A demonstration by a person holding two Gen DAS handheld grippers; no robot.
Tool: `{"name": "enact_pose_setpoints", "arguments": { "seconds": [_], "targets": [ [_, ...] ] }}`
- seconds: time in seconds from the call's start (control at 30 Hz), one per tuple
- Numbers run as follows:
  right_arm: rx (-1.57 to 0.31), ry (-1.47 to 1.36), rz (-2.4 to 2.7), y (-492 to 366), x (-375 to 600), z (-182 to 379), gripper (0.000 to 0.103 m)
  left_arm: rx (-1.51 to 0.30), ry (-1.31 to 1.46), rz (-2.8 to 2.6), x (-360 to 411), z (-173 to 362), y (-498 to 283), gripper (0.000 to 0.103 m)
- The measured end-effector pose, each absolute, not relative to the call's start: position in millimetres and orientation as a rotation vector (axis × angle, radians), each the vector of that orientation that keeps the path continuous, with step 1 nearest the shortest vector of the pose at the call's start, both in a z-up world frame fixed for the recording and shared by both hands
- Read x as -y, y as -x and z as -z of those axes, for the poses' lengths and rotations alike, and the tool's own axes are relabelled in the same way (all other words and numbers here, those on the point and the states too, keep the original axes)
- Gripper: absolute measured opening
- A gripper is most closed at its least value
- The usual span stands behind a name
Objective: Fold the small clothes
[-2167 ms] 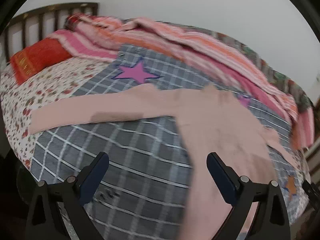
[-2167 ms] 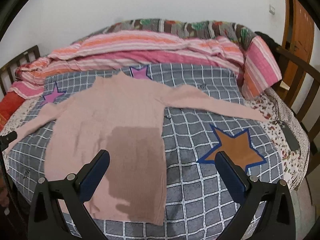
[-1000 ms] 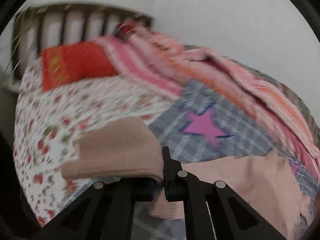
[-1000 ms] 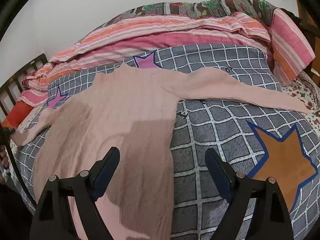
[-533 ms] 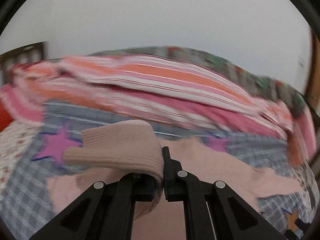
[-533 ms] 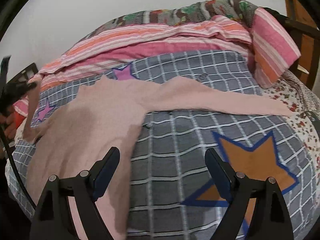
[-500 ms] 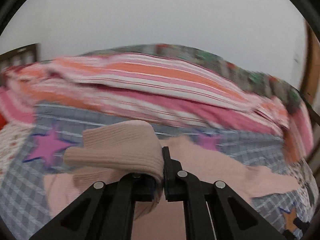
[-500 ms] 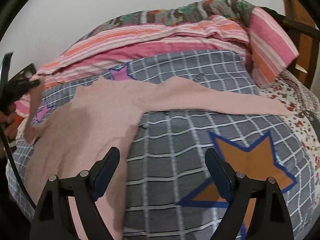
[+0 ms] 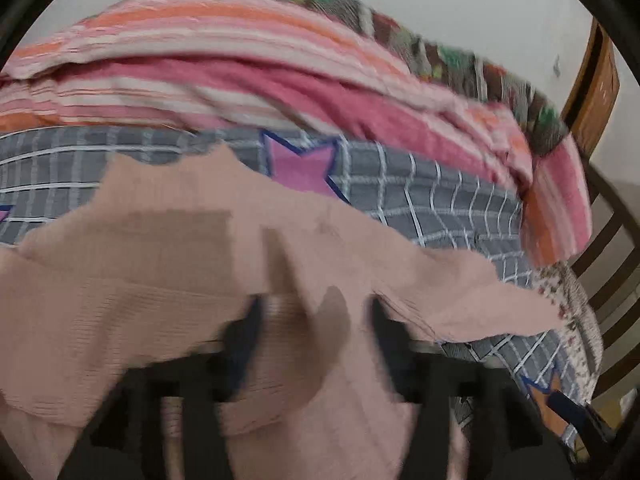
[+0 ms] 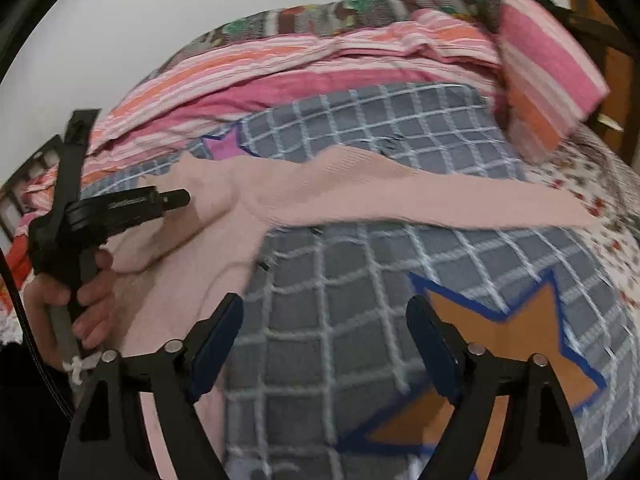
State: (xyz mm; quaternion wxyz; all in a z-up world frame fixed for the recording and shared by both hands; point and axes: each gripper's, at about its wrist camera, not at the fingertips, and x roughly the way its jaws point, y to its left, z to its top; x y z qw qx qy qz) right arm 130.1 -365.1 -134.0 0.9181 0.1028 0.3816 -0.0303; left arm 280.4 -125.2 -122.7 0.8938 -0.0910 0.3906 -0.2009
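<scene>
Left wrist — sweater (image 9: pixel 168 292), no labels.

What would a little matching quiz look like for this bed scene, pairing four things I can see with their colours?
Things:
1. sweater
2. big star
3. small star
4. blanket

Colours:
A. orange with a blue outline
B. pink and orange stripes
C. plain pale pink
D. purple-pink with a blue outline

Pairs: 1-C, 2-A, 3-D, 4-B
</scene>
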Motion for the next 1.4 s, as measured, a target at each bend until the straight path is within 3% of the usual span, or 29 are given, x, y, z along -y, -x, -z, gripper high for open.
{"name": "enact_pose_setpoints", "arguments": {
  "seconds": [0.03, 0.3, 0.6, 0.63, 0.7, 0.73, 0.77, 1.03, 1.1, 1.17, 1.2, 1.23, 1.33, 1.4],
  "targets": [
    [-0.788, -0.218, 0.049, -138, 362, 134, 0.080, -0.783, 0.204, 0.421, 113, 119, -277, 0.081],
    [-0.775, -0.224, -0.089, -200, 322, 131, 0.066, -0.768, 0.172, 0.252, 2, 120, -251, 0.081],
    [-0.863, -0.175, -0.160, -276, 247, 132, 0.065, -0.770, 0.221, 0.125, -80, 139, -222, 0.081],
    [-0.875, -0.146, -0.137, -284, 239, 136, 0.061, -0.773, 0.228, 0.126, -82, 140, -223, 0.081],
    [-0.908, -0.065, -0.084, -298, 225, 148, 0.035, -0.779, 0.239, 0.132, -85, 143, -225, 0.081],
    [-0.929, -0.038, -0.076, -302, 222, 153, 0.017, -0.779, 0.241, 0.140, -85, 143, -226, 0.081],
    [-0.942, -0.027, -0.072, -303, 223, 155, 0.015, -0.779, 0.242, 0.150, -85, 144, -227, 0.081],
    [-0.940, -0.137, 0.044, -284, 295, 154, 0.024, -0.846, 0.258, 0.196, -78, 155, -276, 0.081],
    [-0.954, -0.156, 0.045, -287, 303, 157, 0.026, -0.893, 0.249, 0.134, -78, 164, -296, 0.069],
    [-0.955, -0.187, 0.019, -288, 309, 160, 0.025, -0.935, 0.227, 0.094, -76, 176, -309, 0.028],
    [-0.959, -0.199, 0.005, -288, 310, 161, 0.022, -0.924, 0.220, 0.086, -77, 178, -312, 0.017],
    [-0.953, -0.205, -0.014, -291, 308, 161, 0.007, -0.891, 0.233, 0.097, -80, 175, -311, 0.014],
    [-0.887, -0.227, -0.088, -291, 306, 150, 0.006, -0.810, 0.356, 0.084, -103, 164, -304, 0.014],
    [-0.849, -0.250, -0.128, -294, 303, 144, 0.005, -0.850, 0.380, 0.086, -107, 174, -305, 0.014]
  ]
}}
